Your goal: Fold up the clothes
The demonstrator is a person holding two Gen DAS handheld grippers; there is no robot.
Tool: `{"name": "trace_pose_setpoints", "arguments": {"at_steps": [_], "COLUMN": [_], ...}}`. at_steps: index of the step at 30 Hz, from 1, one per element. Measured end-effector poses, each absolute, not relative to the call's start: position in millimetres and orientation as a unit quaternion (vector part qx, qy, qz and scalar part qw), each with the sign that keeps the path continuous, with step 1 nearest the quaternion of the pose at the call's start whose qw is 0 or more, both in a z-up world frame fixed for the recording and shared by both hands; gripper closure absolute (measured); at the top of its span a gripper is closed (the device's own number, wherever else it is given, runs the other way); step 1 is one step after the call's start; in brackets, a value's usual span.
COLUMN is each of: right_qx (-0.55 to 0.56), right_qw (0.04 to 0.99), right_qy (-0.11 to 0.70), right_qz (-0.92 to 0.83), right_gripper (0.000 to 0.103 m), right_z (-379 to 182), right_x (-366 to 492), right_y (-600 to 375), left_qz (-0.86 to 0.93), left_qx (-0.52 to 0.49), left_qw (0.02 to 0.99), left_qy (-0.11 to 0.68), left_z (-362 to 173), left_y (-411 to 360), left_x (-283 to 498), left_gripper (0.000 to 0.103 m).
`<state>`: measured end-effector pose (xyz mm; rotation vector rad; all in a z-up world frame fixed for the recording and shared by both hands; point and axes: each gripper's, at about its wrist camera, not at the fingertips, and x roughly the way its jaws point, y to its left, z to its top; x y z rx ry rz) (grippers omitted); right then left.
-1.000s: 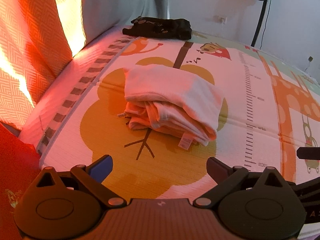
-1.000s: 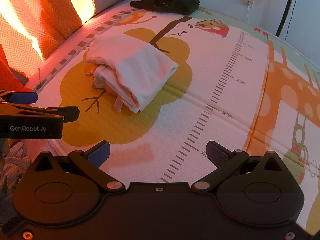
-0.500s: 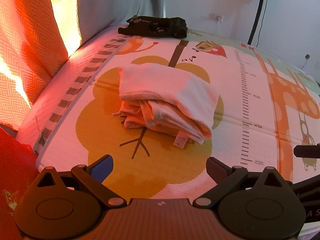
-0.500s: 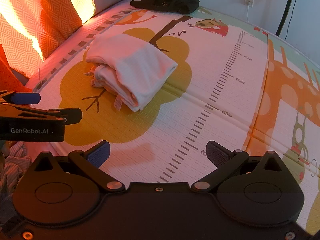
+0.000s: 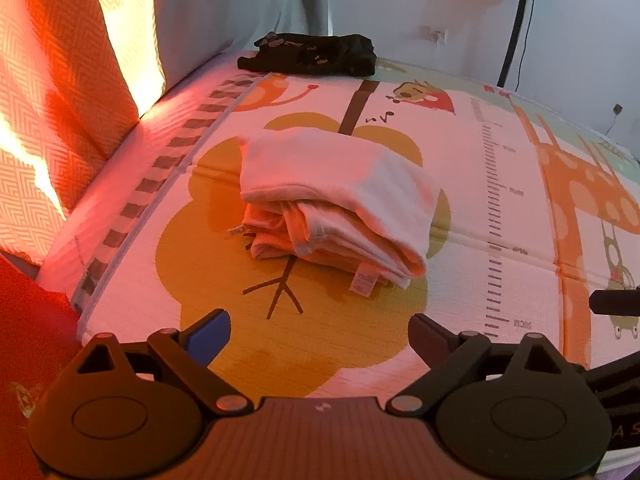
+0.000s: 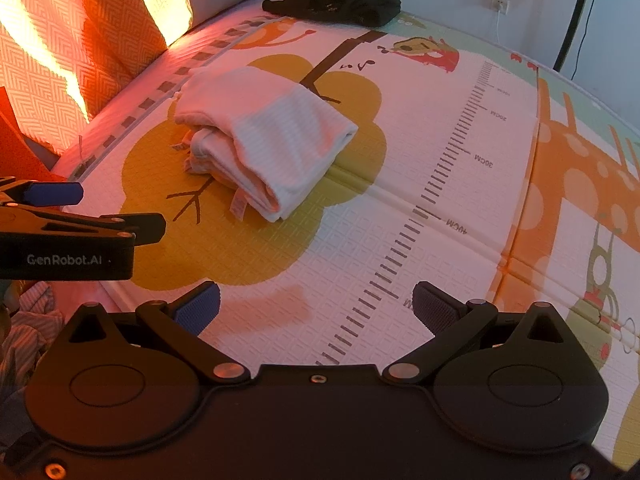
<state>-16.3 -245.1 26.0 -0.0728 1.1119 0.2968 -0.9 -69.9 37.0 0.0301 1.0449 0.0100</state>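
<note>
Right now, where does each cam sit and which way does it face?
Left wrist: on the left tool, low at the mat's near edge, facing the folded white garment; its own open fingers show.
Right wrist: on the right tool, further right, facing likewise; open fingers plus the left tool at frame left.
Shared: garment, mat, black clothing at the far edge.

Strong orange-red light came through the curtain (image 5: 60,120), blown out to white glare in patches, and tinted the mat (image 5: 500,220) beside it pink. Away from the curtain the colours looked neutral. Both views were sharp, with fisheye bending and dark corners.
</note>
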Motion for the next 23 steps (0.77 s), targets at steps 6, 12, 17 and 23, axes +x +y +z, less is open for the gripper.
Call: {"name": "trace_pose_setpoints", "arguments": {"at_steps": [6,12,17,23], "right_qx": [-0.035,-0.035,-0.035,-0.035], "right_qw": [0.838,0.839,0.839,0.838], "right_qy": [0.526,0.525,0.524,0.525], "right_qz": [0.14,0.139,0.141,0.141], "right_gripper": [0.0,0.0,0.0,0.0], "right_z": [25.8,26.1,27.4,28.0], "right_x": [-16.8,-16.8,-17.5,-16.8], "right_y": [-244.9,-245.5,-245.3,-245.5], "left_qz": [0.007,0.023,0.011,0.014], "left_qx": [0.012,0.04,0.014,0.028], "left_qw": [0.866,0.869,0.868,0.873], "left_qy": [0.499,0.493,0.497,0.486], "left_z": [37.1,40.2,40.8,41.8], "left_y": [-70.0,-77.4,-73.8,-77.5], "left_x": [-1.3,-2.9,-2.6,-3.9], "left_gripper": [0.003,0.001,0.001,0.002]}}
